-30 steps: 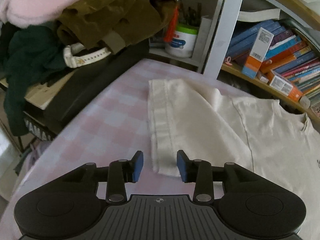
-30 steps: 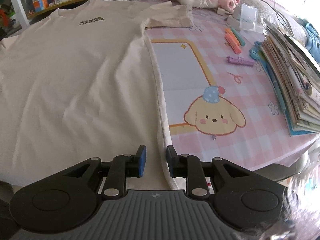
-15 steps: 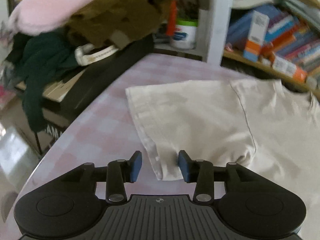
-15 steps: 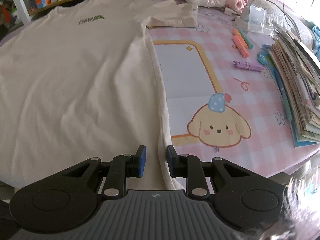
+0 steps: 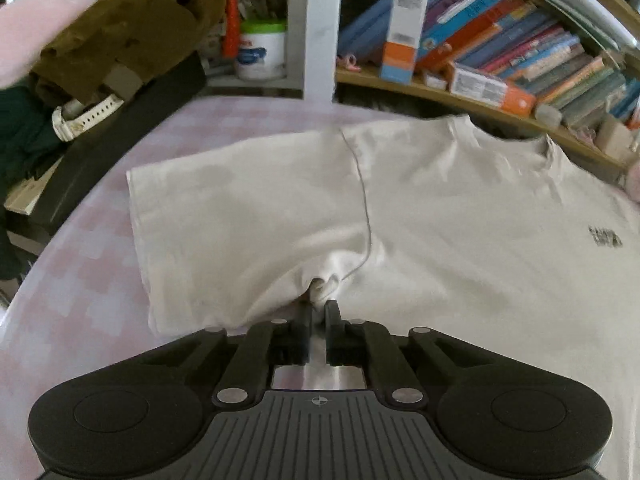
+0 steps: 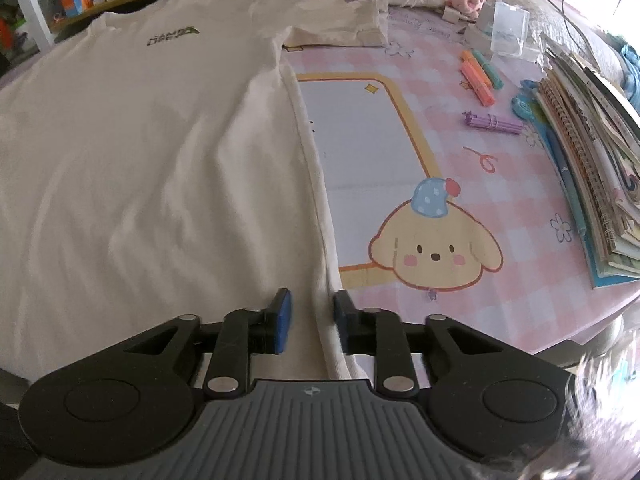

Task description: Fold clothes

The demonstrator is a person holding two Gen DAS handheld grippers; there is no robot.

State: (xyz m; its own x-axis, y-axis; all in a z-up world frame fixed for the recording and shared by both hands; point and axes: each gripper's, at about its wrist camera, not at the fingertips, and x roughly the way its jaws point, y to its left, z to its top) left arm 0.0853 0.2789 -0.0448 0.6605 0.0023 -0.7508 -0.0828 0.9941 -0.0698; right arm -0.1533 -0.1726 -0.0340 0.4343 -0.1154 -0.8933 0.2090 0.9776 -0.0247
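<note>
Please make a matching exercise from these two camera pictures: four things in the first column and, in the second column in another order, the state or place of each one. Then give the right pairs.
Column one:
1. left gripper
2. right gripper
3. T-shirt
4. purple pen

Column two:
A. spread flat on the table, printed logo facing up
B. open, with the shirt's side edge between its fingers
C. lying on the pink checked cover, near the stack of notebooks
D. shut on a pinch of cloth near the sleeve seam

Right pairs: 1-D, 2-B, 3-A, 4-C
</note>
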